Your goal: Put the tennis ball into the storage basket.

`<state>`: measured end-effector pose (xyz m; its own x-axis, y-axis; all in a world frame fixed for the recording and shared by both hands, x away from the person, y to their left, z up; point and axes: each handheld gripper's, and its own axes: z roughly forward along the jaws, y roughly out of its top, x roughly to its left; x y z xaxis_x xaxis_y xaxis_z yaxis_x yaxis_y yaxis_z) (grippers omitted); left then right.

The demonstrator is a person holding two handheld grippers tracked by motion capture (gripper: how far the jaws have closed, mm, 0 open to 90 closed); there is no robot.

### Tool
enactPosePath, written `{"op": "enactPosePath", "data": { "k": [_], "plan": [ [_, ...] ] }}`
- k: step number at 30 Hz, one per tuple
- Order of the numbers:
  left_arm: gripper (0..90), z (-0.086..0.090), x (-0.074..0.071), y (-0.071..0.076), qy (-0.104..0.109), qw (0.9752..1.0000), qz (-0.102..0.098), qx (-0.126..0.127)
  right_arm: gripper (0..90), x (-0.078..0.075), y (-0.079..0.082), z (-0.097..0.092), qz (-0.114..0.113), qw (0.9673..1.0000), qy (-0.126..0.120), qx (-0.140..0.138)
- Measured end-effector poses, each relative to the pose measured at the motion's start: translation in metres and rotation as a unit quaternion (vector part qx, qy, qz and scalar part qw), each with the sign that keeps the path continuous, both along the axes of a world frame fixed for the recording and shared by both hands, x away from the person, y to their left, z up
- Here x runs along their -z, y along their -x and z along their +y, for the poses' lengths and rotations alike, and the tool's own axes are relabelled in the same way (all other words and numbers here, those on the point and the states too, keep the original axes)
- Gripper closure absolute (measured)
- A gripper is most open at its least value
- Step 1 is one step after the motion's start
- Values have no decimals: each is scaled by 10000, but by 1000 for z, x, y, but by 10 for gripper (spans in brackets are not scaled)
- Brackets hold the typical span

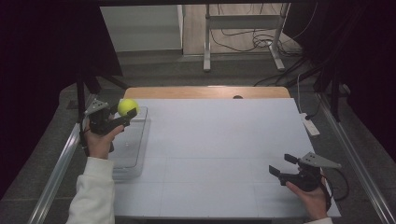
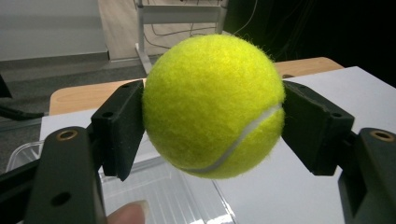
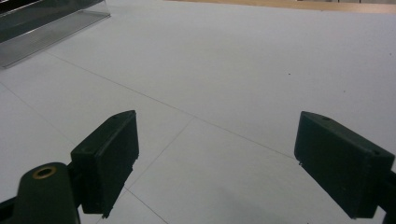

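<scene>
A yellow-green tennis ball (image 1: 127, 106) is held in the air above the far end of a clear plastic bin (image 1: 138, 154) at the table's left side. My left gripper (image 1: 123, 112) is shut on the ball. In the left gripper view the tennis ball (image 2: 214, 106) is pressed between both black pads (image 2: 118, 128), with the clear bin (image 2: 163, 196) below it. My right gripper (image 1: 283, 164) hovers low over the white table (image 1: 224, 140) near the front right corner, open and holding nothing. In the right gripper view my gripper (image 3: 224, 168) shows its jaws wide apart over bare white surface.
A corner of the clear bin (image 3: 46, 28) shows at the far left of the right gripper view. A white remote-like device (image 1: 309, 124) lies at the table's right edge. Metal rails run along both sides. A stand's legs and cables (image 1: 261, 39) sit on the floor beyond the table.
</scene>
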<state>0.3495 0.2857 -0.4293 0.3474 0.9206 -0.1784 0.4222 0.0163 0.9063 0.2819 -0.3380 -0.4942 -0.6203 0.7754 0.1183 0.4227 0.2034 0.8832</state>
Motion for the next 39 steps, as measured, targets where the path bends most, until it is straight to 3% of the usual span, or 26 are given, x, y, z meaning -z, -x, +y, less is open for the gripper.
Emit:
{"op": "enactPosePath", "data": {
  "k": [12, 19, 29, 39],
  "plan": [
    [271, 10, 0, -1, 70, 9998, 38, -205, 140, -1, 0, 0, -14, 10000, -30, 15],
    [271, 18, 3, -2, -26, 9994, 148, -322, 139, -1, -1, 0, -19, 10000, -47, 7],
    [271, 23, 9, -15, -246, 9977, 408, -473, 139, -1, -1, 1, -12, 10000, -46, -4],
    [271, 25, 13, -28, -303, 9961, 569, -598, 139, 0, -1, 1, 1, 10000, -36, -5]
  ]
}}
